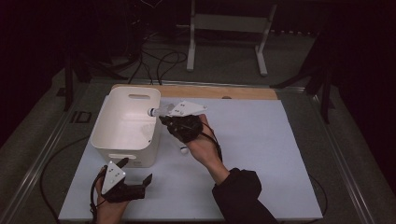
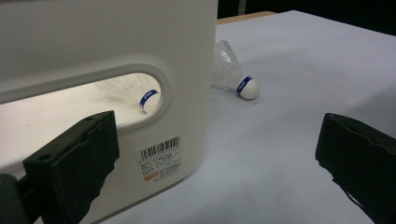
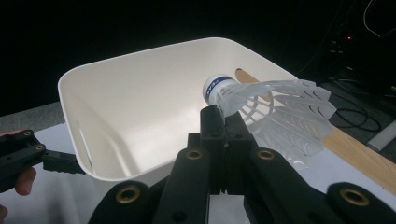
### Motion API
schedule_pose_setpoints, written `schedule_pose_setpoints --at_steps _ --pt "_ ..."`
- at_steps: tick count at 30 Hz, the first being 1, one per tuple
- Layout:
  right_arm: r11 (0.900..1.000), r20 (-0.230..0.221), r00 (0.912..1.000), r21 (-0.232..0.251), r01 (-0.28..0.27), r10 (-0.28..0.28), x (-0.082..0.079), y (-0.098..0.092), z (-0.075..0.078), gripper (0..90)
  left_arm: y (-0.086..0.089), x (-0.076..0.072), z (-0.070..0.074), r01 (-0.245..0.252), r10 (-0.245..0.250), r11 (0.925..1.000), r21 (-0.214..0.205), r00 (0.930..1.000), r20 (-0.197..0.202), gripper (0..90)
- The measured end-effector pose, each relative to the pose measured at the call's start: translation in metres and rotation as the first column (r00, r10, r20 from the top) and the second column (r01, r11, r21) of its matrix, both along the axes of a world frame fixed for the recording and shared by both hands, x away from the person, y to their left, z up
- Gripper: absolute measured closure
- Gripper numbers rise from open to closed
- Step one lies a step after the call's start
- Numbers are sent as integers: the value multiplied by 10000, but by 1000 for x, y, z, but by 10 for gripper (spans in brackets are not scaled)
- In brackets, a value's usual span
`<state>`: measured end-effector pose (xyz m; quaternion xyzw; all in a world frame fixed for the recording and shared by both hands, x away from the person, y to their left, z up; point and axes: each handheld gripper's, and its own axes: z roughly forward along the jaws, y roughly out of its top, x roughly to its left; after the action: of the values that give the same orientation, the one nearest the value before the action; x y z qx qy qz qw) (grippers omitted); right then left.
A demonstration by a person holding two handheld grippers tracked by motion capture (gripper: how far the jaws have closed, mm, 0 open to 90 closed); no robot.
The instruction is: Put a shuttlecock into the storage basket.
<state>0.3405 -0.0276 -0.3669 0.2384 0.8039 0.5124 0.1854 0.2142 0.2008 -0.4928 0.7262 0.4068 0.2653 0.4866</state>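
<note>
So the high cam sits above my side of the table (image 1: pixel 261 154), looking forward and down, far enough back to catch the whole white bin (image 1: pixel 122 122) and both my hands. The cam on my left gripper (image 1: pixel 135 172) sits low by the tabletop, right up against the bin's near wall (image 2: pixel 140 46). The one on my right gripper (image 1: pixel 163 119) looks from just over the rim down into the bin (image 3: pixel 140 93). All 3 views share that bin.
</note>
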Motion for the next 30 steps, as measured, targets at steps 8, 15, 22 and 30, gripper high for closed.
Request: schedule_pose_setpoints --at_steps 8,15,22,30 --pt "9999 -51 9999 46 -95 95 -1 4 1 894 0 0 0 1 -1 10000 -2 10000 8 1" --pt "9996 -33 9996 80 -287 288 -4 10 1 894 0 0 0 1 -1 10000 14 10000 13 1" --pt "9987 50 9987 29 -514 514 -7 17 0 894 0 0 0 5 -5 10000 35 10000 33 1" --pt "9972 128 9971 -61 -744 745 -10 23 -1 893 0 0 0 7 -7 10000 12 10000 9 1"
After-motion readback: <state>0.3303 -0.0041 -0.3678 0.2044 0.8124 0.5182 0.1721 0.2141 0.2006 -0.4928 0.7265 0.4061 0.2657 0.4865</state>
